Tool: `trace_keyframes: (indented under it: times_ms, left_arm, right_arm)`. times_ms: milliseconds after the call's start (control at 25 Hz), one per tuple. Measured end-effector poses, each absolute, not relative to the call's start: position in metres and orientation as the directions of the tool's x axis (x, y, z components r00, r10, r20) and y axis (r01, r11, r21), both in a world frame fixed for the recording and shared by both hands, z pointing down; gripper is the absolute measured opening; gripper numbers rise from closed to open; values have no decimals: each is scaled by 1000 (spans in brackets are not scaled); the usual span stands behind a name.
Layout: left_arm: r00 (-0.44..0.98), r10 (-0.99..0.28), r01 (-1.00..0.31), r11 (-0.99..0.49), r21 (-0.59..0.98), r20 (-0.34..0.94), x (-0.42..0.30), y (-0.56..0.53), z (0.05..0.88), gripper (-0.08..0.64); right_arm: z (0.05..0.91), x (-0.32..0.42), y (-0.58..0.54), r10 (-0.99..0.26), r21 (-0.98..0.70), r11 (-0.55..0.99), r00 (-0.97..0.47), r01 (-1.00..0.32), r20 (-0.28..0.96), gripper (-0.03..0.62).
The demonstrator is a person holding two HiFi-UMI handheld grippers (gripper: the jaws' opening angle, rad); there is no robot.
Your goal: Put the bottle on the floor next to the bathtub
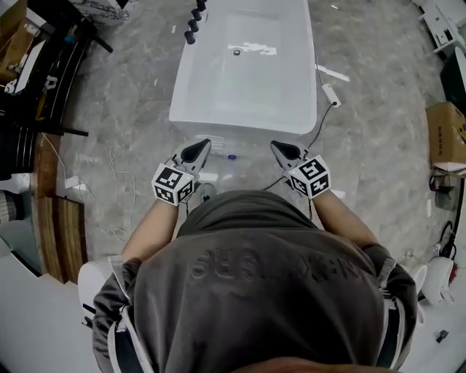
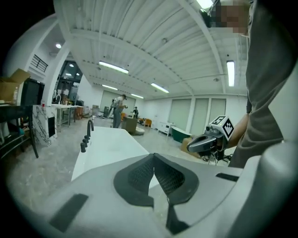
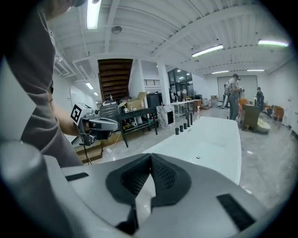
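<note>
No view shows the bottle for certain. In the head view a small blue-tipped object [image 1: 231, 156] lies on the floor [image 1: 131, 109] just below the near end of the bathtub [image 1: 240, 125], in the middle of the frame. It is too small to tell if this is the bottle.

It lies between the two grippers. The left hand-held gripper [image 1: 198, 150] is just left of it and the right hand-held gripper [image 1: 284, 150] a little further to the right. Both point up the frame toward the bathtub.

In the left gripper view the left hand-held gripper [image 2: 153, 156] is clenched, its pads meeting at the tips with nothing between them. The right hand-held gripper [image 3: 150, 156] is clenched in the same way and is also empty.

The white bathtub fills the upper middle of the head view, and black taps [image 1: 194, 22] stand at its upper left corner. A white plug with a cable [image 1: 331, 95] lies on the floor beside its right edge. A cardboard box [image 1: 445, 135] sits at the right edge of the frame. The person's grey shirt [image 1: 255, 277] fills the lower part.
</note>
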State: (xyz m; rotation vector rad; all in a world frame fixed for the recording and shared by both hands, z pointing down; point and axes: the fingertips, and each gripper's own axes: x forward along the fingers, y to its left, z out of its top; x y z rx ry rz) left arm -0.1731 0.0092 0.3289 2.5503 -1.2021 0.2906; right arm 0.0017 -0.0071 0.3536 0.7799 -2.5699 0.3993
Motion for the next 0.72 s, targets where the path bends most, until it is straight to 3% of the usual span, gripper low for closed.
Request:
trace_keyframes:
  times_ms: [720]
  left_arm:
    - [640,-724,-768,-609,198,257,-167,0,312,6]
  right_arm:
    - [352,7,-19,-473,-164,792,-761,-588,443,-9]
